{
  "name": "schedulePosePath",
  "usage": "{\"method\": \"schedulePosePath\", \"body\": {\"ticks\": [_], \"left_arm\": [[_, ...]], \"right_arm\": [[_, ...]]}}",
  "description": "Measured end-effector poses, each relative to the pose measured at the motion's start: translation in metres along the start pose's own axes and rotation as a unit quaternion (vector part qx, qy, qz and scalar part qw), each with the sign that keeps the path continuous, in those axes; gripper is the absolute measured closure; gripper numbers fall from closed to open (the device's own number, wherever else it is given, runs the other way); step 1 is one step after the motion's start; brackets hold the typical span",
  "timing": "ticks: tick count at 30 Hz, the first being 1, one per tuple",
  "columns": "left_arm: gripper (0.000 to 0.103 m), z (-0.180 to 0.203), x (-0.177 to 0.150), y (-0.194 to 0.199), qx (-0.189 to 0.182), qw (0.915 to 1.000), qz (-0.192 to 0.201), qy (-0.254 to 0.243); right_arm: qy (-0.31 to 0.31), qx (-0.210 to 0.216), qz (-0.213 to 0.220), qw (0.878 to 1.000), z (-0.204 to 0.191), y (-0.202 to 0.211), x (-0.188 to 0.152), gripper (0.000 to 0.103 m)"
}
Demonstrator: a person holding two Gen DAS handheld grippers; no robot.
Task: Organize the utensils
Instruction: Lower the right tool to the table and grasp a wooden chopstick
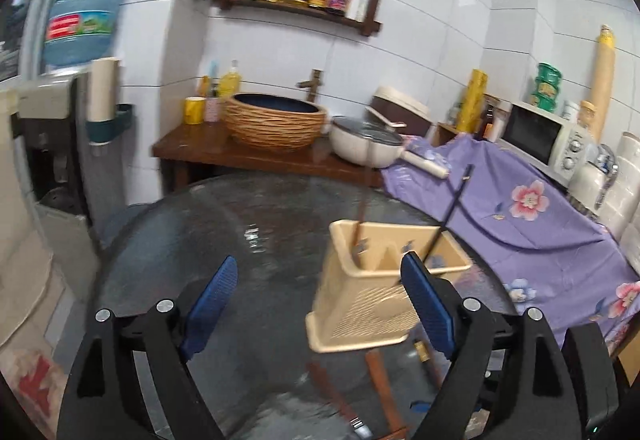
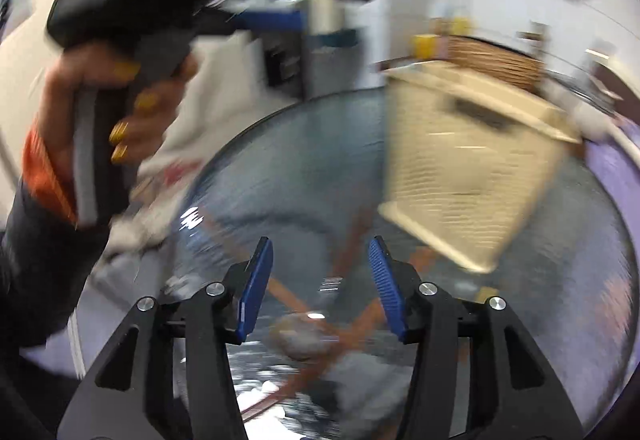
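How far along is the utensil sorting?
Partly done. Two utensils already stand in the beige holder, one with a brown handle and one with a black handle. Nothing is in hand: the left gripper and right gripper are both open. Several wooden-handled utensils remain on the glass table.

A home kitchen: microwave (image 1: 540, 133), pot (image 1: 366, 143), condiment shelf (image 1: 296, 5), tiled wall.

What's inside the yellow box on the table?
Two long utensils stand in the box: a brown-handled one and a thin black one. Their lower ends are hidden by its walls.
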State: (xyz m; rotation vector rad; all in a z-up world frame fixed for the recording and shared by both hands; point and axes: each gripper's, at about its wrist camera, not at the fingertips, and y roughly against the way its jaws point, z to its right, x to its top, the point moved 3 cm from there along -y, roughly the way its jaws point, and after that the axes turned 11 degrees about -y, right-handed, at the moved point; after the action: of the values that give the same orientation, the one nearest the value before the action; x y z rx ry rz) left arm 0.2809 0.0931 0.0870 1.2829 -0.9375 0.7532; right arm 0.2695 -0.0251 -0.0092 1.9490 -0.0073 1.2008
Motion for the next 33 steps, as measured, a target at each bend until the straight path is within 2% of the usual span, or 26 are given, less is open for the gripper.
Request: {"method": "schedulePosePath", "body": {"ticks": [6,11,13,19,25,28,33], "left_arm": [[0.018,-0.046,-0.045,0.042,0.087,0.9959,-0.027,0.002],[0.018,-0.085,-0.086,0.071,0.119,0.9907,-0.048,0.045],[0.018,-0.096,-0.102,0.082,0.128,0.9884,-0.056,0.06],[0.018,-0.099,-0.131,0.094,0.125,0.9874,-0.073,0.064],[0.018,-0.085,-0.133,0.079,0.094,0.9908,-0.08,0.056],[0.018,-0.075,-0.129,0.075,0.08,0.993,-0.075,0.044],[0.018,-0.073,-0.129,0.077,0.081,0.993,-0.073,0.046]], "right_arm": [[0.101,0.043,-0.095,0.989,-0.058,-0.059,-0.004,0.052],[0.148,0.061,-0.146,0.976,-0.087,-0.09,-0.002,0.054],[0.173,0.05,-0.156,0.971,-0.091,-0.095,0.001,0.059],[0.154,0.046,-0.178,0.971,-0.054,-0.077,0.009,0.061],[0.137,0.015,-0.203,0.969,-0.028,-0.074,-0.013,0.068],[0.129,0.014,-0.203,0.97,-0.026,-0.074,-0.016,0.068],[0.14,0.023,-0.195,0.97,-0.035,-0.072,-0.012,0.068]]}}
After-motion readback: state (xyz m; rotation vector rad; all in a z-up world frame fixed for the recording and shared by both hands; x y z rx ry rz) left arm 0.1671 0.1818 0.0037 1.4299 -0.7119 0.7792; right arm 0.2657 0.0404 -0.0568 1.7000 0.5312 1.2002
